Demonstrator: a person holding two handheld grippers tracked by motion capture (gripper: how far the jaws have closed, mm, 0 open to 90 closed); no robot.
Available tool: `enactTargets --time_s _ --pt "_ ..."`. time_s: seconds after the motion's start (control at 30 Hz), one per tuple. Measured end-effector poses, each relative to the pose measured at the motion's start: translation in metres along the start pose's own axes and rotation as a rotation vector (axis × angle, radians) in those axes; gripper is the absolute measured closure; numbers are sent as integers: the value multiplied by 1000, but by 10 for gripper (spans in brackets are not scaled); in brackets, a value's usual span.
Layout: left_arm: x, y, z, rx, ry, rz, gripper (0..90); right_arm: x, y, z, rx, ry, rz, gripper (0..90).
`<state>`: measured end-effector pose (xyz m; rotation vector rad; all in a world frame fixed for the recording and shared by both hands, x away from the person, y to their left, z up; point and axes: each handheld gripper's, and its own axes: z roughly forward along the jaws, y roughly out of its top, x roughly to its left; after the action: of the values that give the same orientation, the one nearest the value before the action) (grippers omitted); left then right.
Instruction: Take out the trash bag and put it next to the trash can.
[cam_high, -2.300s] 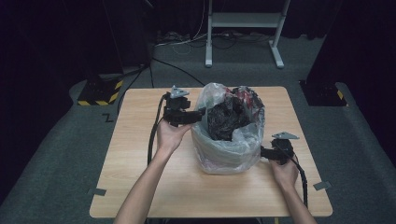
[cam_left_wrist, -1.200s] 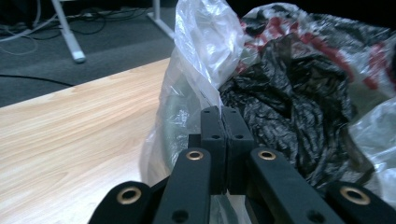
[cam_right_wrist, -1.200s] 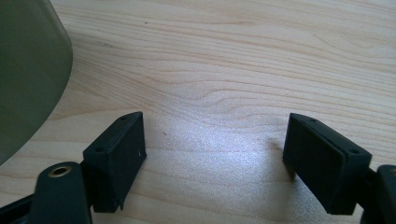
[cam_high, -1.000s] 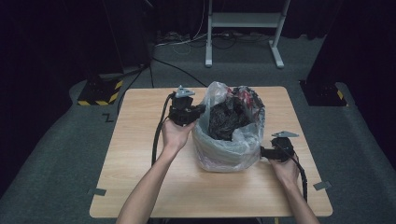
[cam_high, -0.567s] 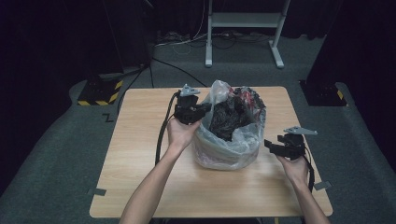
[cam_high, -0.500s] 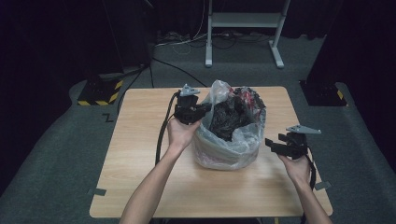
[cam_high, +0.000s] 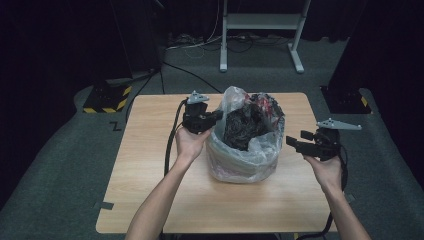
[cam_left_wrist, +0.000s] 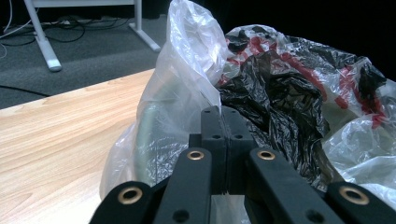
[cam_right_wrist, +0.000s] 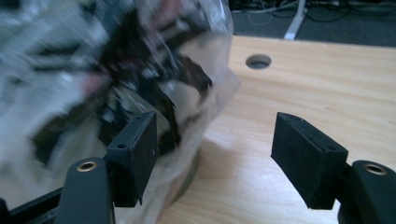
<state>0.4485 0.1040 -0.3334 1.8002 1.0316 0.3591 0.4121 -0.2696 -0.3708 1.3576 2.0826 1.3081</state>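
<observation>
1. Your left gripper (cam_high: 216, 116) is clenched tight on the rim of the clear crinkly plastic bag (cam_high: 245, 150), at the bag's 10 o'clock.
2. That bag sits in the middle of the light wooden table (cam_high: 150, 165), stuffed with black crumpled plastic (cam_high: 242, 125).
3. Your right gripper (cam_high: 291, 142) is let go, jaws wide apart, just beside the bag at its 3 o'clock.

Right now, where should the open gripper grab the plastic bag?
Probably the loose rim of the clear plastic bag on its right side, coming in sideways. The right gripper is open beside it, and the thin film there stands up, crumpled and pinchable.
</observation>
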Motion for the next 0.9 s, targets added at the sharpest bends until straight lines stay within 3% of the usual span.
enactTargets --time_s 0.4,0.43,0.67,0.77,0.9 --pt "-5 -1 5 11 -17 12 893 22 38 -13 -60 50 -51 280" --pt "-6 -1 5 14 -21 16 893 26 45 -11 -53 37 -77 279" --pt "-7 -1 3 10 -26 21 894 33 60 12 -1 20 -90 284" --pt "-8 -1 3 10 -27 26 894 34 63 23 32 17 -87 332" --pt "-9 -1 3 2 -39 46 896 34 65 33 75 19 -92 492"
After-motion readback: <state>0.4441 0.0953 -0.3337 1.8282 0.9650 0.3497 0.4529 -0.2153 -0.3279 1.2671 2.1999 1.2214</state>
